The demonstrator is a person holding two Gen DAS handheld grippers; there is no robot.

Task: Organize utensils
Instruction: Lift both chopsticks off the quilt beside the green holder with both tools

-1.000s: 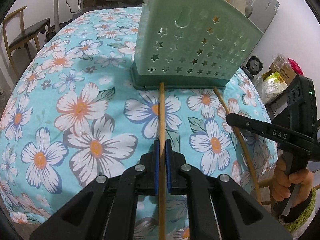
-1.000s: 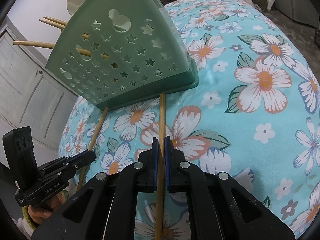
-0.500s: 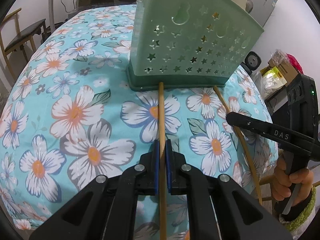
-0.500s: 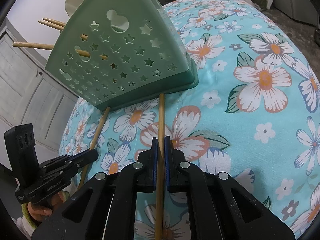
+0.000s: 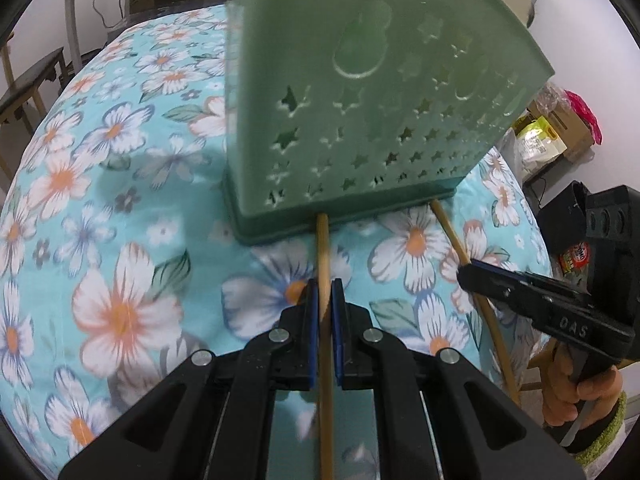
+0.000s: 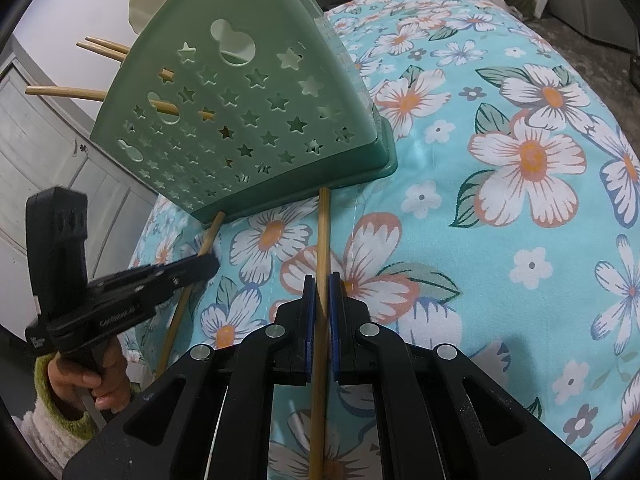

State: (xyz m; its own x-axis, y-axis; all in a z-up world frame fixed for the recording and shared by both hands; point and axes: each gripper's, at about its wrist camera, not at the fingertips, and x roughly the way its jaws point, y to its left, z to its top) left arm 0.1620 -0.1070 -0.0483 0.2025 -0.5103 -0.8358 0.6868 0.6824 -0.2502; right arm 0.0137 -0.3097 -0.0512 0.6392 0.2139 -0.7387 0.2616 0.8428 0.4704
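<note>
A green utensil holder (image 5: 360,92) with star cut-outs stands on the floral tablecloth; it also shows in the right wrist view (image 6: 240,120), with several chopsticks (image 6: 104,48) sticking out of its top. My left gripper (image 5: 325,288) is shut on a wooden chopstick (image 5: 322,240) whose far tip meets the holder's base. My right gripper (image 6: 323,284) is shut on another wooden chopstick (image 6: 323,232), its tip also at the holder's base. Each gripper shows in the other's view, left (image 6: 200,266) and right (image 5: 470,274), beside one another.
The table carries a turquoise floral cloth (image 5: 120,200). A chair (image 5: 28,88) stands far left. Boxes and bags (image 5: 556,132) sit beyond the right table edge. White cabinet doors (image 6: 48,152) are behind the holder in the right wrist view.
Both grippers have moved forward toward the holder with their chopsticks, and the holder now looms larger and nearer. The grips have not changed.
</note>
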